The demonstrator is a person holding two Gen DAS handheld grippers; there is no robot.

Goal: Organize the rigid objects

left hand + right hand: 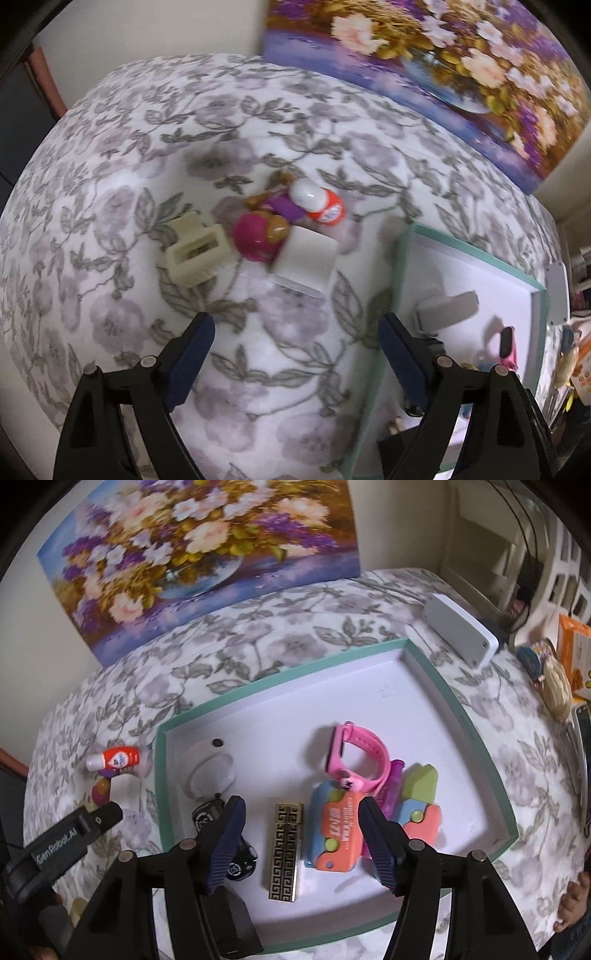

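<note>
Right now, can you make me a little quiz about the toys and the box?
1. True or false: the pink watch lies inside the green-rimmed box.
2. Where is the orange bottle? A in the box, B on the flowery cloth, C in the left tongs.
3. Fill in: the right tongs hang over the ____.

Key: 1 true. 2 B. 3 box.
</note>
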